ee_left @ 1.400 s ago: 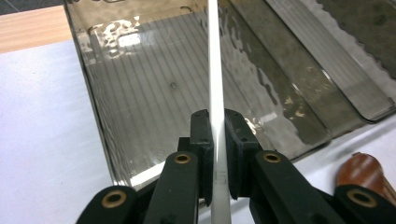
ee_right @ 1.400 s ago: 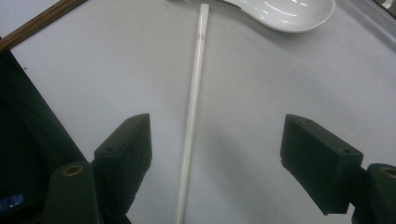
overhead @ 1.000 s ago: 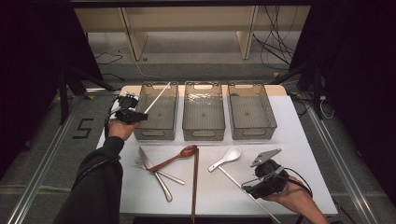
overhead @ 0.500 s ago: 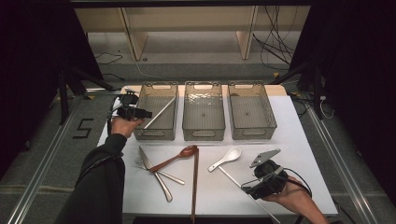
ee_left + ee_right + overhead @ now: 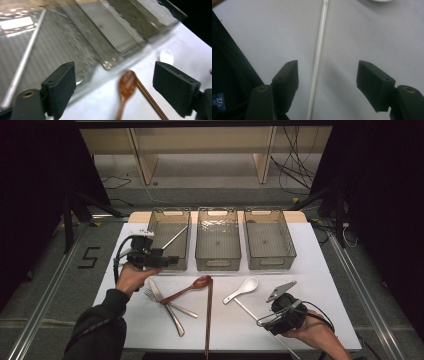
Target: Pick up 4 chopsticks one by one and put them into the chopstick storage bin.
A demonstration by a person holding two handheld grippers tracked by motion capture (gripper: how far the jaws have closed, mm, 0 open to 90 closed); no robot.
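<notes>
A pale chopstick lies slanted inside the leftmost of three clear plastic bins, one end propped near the bin's right wall; in the left gripper view the same slim, smooth rod shows through the ribbed, translucent floor, blurred. The left gripper hovers at that bin's near right corner, jaws spread wide with nothing between them. Its matching chopstick rests on the white table between the parted, empty jaws of the right gripper, touching neither; its lower end runs out of frame, and in the high view its far end runs under the gripper. Just beyond sits a glossy white soup spoon, cut off at the top edge of the right gripper view. Mid-table lie a reddish-brown wooden spoon, a matching pair of brown chopsticks, and a metal knife crossed with a fork. The middle bin and right bin stand beside the first.
</notes>
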